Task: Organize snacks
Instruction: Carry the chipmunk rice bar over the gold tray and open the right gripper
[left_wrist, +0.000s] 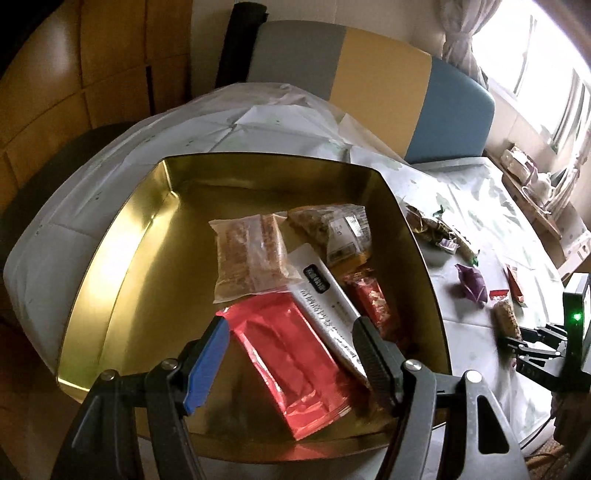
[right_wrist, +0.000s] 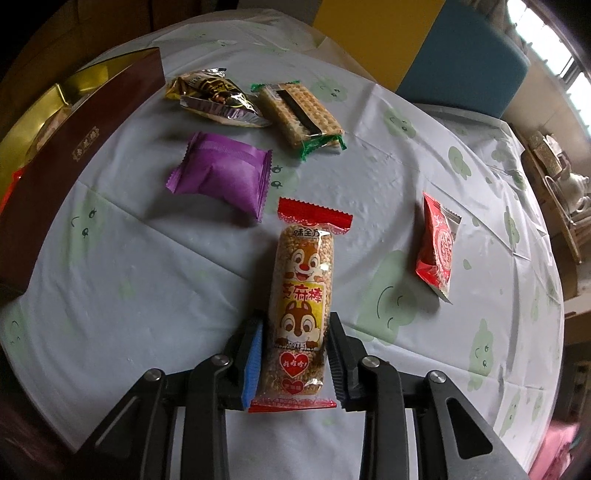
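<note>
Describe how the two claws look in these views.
Both match: the left claw and right claw have black linkage arms with silver pivot pins, one blue ribbed pad and one black ribbed pad. The right's body shows a green light.

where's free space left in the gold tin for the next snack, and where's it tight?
Gold tin: the left half and back strip are bare, bordered by the left wall and the clear crumb bag. Crowded along the right wall: red foil pack, white sachet, small red pack, nut bag, some overlapping. On the table, bare cloth lies below the purple pack.
</note>
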